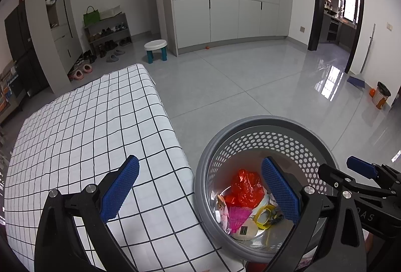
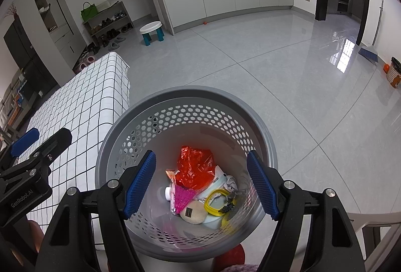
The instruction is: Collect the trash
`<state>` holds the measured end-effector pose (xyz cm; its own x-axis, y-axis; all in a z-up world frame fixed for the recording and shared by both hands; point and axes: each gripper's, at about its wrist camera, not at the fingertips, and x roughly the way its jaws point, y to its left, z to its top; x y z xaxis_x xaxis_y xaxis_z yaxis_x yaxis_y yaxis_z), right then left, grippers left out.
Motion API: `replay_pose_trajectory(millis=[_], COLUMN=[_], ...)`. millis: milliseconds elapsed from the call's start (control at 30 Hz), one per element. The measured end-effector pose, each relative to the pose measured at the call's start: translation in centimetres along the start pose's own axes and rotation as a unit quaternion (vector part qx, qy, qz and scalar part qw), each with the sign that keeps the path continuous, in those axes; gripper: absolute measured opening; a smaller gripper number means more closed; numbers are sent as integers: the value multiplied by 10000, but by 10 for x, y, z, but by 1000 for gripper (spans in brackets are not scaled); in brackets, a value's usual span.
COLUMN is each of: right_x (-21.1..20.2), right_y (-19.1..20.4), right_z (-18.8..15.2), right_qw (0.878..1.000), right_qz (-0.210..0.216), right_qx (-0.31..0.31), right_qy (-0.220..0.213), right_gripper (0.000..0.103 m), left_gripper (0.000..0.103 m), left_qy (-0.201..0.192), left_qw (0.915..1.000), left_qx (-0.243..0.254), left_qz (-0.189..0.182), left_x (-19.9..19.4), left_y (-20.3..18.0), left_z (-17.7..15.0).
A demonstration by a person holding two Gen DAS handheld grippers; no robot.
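A grey perforated waste basket [image 1: 265, 122] [image 2: 185, 93] stands on the floor beside the table. Inside lie a red plastic bag [image 2: 195, 166] [image 1: 245, 186], a pink shuttlecock [image 2: 183, 198], a beige round sponge [image 2: 194, 214], a yellow-rimmed piece [image 2: 215, 201], crumpled paper [image 2: 230, 183] and a white bottle [image 2: 167, 193]. My left gripper [image 1: 200, 190] is open and empty, over the table edge and the basket's rim. My right gripper [image 2: 201, 183] is open and empty, above the basket's mouth. Each gripper shows at the edge of the other's view.
A table with a white black-grid cloth [image 1: 82, 136] [image 2: 82, 101] lies to the left of the basket. A small white stool with teal legs [image 1: 156, 50], a shoe rack [image 1: 107, 33], cabinets [image 1: 225, 18] and another small bin [image 1: 381, 95] stand on the grey tiled floor.
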<state>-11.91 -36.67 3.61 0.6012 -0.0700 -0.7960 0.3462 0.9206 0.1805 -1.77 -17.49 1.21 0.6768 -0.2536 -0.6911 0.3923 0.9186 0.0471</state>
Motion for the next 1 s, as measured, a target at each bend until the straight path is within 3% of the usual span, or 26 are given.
replay_pose_trajectory(millis=[1000], right_x=[1], right_y=[2], right_z=[0], right_qw=[10000], right_qz=[-3], right_qx=[-25], right_qy=[6], right_gripper=[72], left_gripper=[96], left_qy=[-20], left_qw=[9998], left_qx=[182], left_qz=[-61], left_x=[0], left_y=[-9], left_z=[1])
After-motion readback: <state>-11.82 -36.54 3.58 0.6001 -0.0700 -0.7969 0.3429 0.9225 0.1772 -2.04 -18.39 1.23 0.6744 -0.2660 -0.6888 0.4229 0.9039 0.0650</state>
